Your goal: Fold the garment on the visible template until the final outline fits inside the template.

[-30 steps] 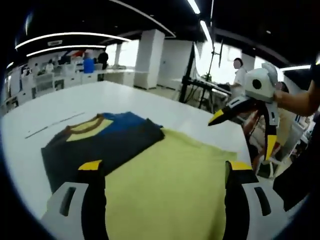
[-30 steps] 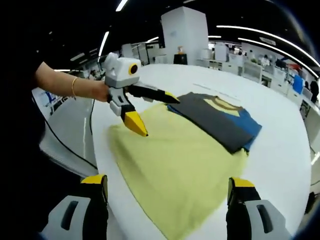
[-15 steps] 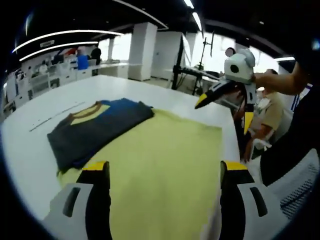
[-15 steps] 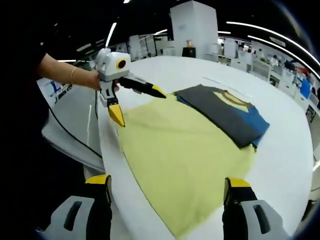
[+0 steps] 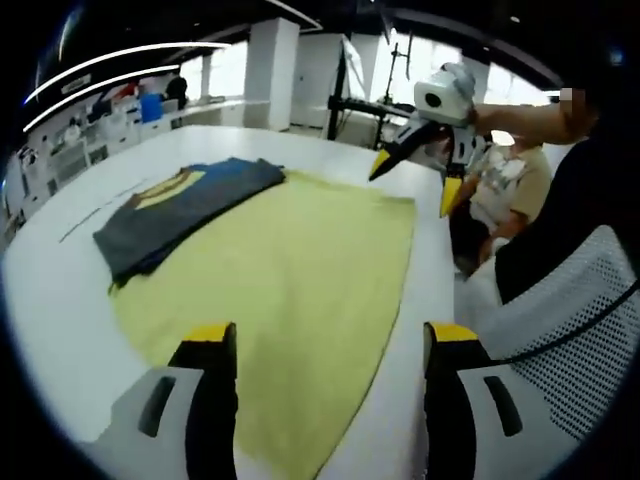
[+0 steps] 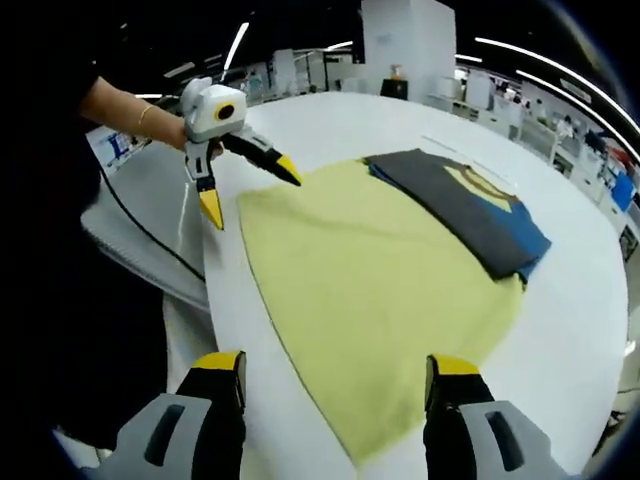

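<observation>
In the left gripper view, the left gripper (image 5: 325, 345) is seen low at 6 o'clock with its jaws spread wide and nothing between them; it has been drawn back from the cloth over the last second, so more of the yellow template (image 5: 290, 270) is now taken in. The right gripper (image 6: 335, 375) is likewise held open and empty at 6 o'clock of its own view, and has been pulled back the same way. Both grippers are judged to have released the work, which suggests a fold has just been finished and is being checked.

The template is spread flat on the white worktop (image 5: 60, 270). Beyond it, towards 10 o'clock in the left gripper view, the garment (image 5: 180, 205) lies folded, overlapping the template's far edge and partly resting on bare worktop. Its long axis runs from 8 to 1 o'clock there, the collar facing 10 o'clock. It is judged not yet inside the outline.
</observation>
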